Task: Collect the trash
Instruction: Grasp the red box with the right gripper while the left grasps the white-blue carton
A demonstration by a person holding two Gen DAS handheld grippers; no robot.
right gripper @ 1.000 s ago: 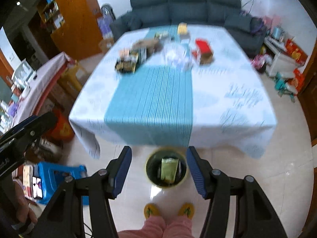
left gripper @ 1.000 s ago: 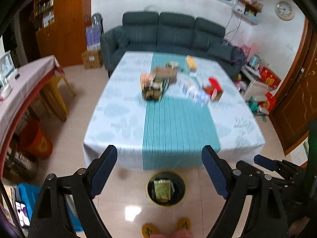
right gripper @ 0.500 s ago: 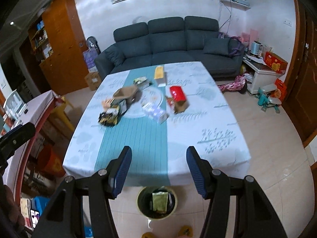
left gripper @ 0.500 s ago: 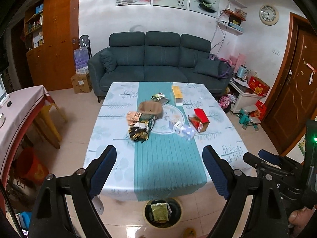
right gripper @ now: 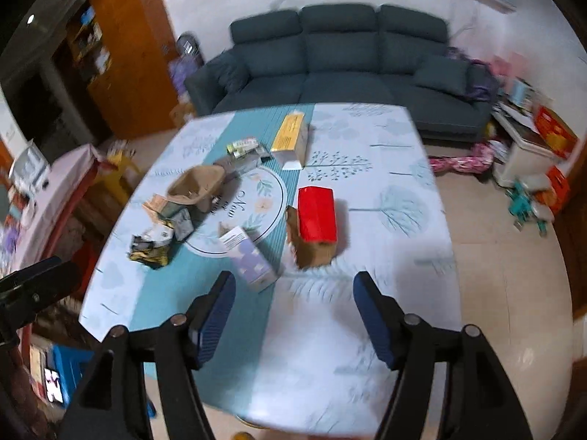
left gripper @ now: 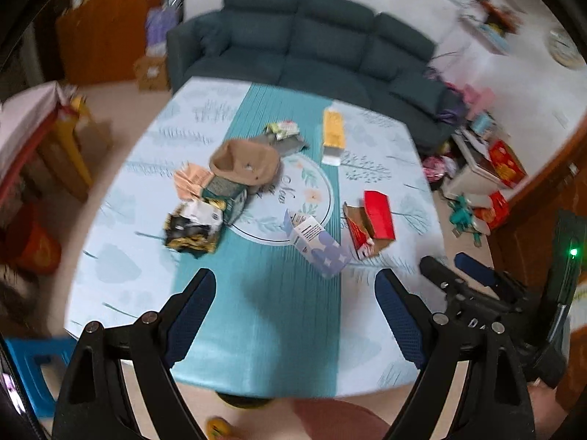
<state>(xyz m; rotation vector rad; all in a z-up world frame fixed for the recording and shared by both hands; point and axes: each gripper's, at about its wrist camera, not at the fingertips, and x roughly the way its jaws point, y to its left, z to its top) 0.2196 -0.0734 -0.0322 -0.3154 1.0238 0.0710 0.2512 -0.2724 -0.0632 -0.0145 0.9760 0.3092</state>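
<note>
Both grippers had swung over the worktop's (right gripper: 385,154) near edge; right gripper (right gripper: 293,315), empty and opening, faced the red box (right gripper: 316,214) lying lengthwise ahead; left gripper (left gripper: 293,315) gaped empty.

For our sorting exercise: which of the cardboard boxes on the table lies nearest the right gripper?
The pale purple and white carton, lying just beyond the right gripper; the red box and yellow box lie farther back.
</note>
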